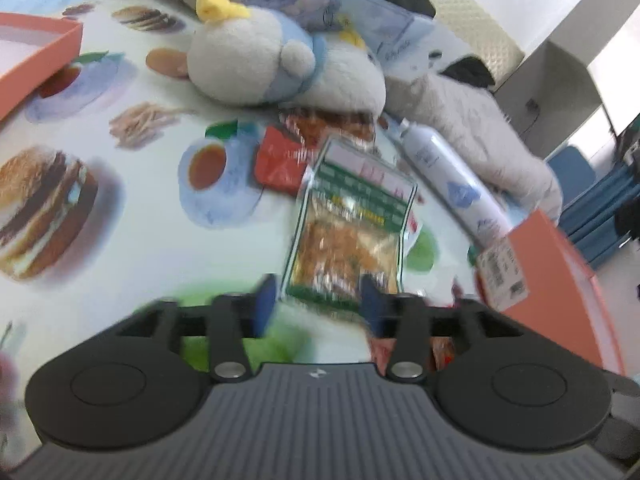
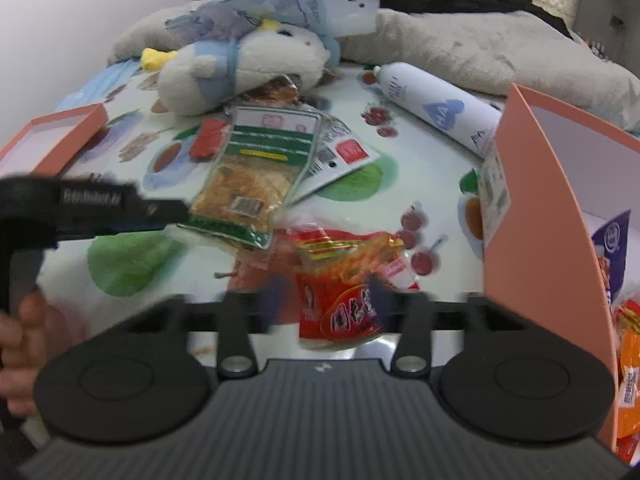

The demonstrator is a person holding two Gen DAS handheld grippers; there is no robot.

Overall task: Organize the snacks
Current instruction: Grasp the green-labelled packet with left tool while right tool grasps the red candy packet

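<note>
Snacks lie on a food-printed cloth (image 1: 132,208), and each of your hands has one straight ahead of it. Seen from your left wrist, the left gripper (image 1: 318,300) stands part open, its blue pads either side of the near end of the green-banded snack bag (image 1: 352,220) but, as far as the blur lets you judge, not pressing on it; the bag's long axis runs away from the tongs toward the plush toy (image 1: 256,60), so you are lined up end-on. The orange box (image 1: 560,264) sits to the right of this gripper, beside the white spray can (image 1: 452,176). Seen from your right wrist, the right gripper (image 2: 324,300) is likewise part open around the red snack packet (image 2: 344,284); whether it is pinched you cannot tell. That packet runs lengthwise along the fingers, and the orange box's open side is just to its right, so your right hand is the nearer to the box.
</note>
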